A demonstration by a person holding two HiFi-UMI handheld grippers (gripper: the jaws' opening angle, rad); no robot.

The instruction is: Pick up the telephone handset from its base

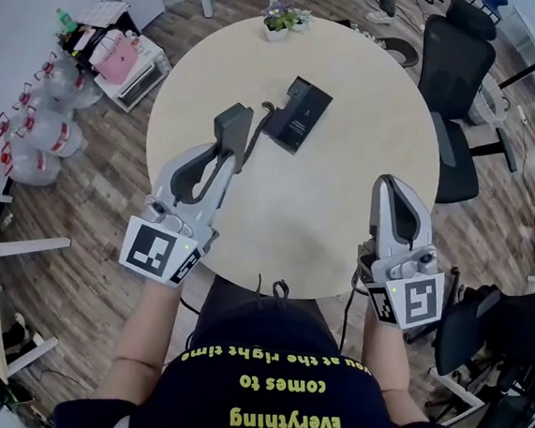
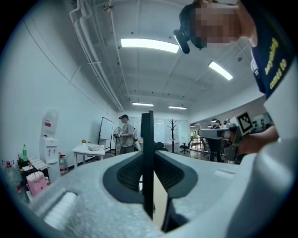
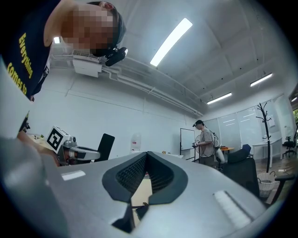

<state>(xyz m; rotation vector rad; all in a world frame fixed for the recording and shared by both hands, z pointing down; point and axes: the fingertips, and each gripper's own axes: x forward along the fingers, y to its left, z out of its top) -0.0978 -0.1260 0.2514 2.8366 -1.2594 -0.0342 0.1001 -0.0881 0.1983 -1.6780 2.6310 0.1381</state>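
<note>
The left gripper (image 1: pixel 226 162), left of centre in the head view, was clamped on the telephone handset (image 1: pixel 235 127), whose thin edge stood upright between its jaws. The handset was just left of its base (image 1: pixel 297 113), apparently already clear of it, with the cord (image 1: pixel 259 126) running between them at the upper middle of the round desk (image 1: pixel 342 210). The right gripper (image 1: pixel 395 188), at lower right, was closed on nothing. A firm squeeze and a slow, straight lift would probably stop the cord dragging the base.
</note>
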